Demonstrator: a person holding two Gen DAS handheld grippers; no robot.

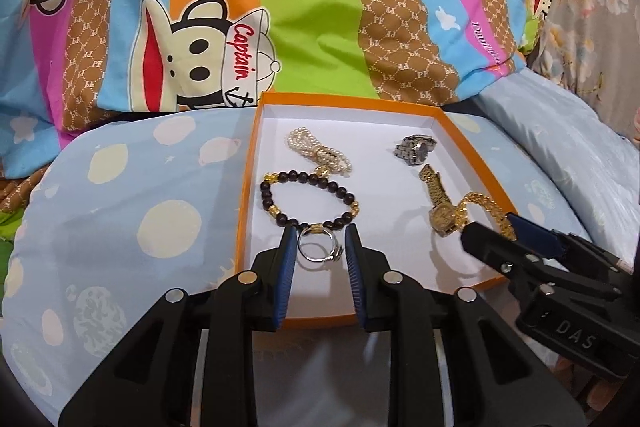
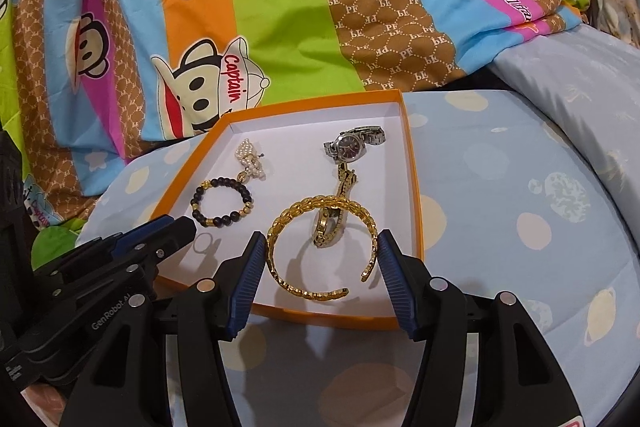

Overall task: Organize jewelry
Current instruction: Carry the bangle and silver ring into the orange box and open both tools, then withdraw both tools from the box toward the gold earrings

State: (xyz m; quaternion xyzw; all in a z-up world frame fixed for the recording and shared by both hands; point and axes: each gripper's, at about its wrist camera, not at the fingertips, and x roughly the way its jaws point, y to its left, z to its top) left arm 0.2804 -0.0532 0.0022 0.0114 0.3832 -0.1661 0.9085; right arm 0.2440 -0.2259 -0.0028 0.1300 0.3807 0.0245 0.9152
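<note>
An orange box (image 1: 245, 195) with a white floor sits on the bed and holds the jewelry; it also shows in the right wrist view (image 2: 416, 195). My left gripper (image 1: 320, 247) stands around a silver ring (image 1: 318, 246), pads beside it, grip unclear. My right gripper (image 2: 322, 251) has its pads at both sides of a gold open bangle (image 2: 320, 247), touching or nearly so. Inside lie a dark bead bracelet (image 1: 308, 201), a pearl strand (image 1: 320, 151), a silver watch (image 1: 414, 149) and a gold watch (image 1: 438, 205).
The box rests on a light blue planet-print sheet (image 1: 140, 211). A bright striped monkey-print duvet (image 1: 312, 7) is bunched up behind it. A pale blue pillow (image 2: 580, 107) lies to the right.
</note>
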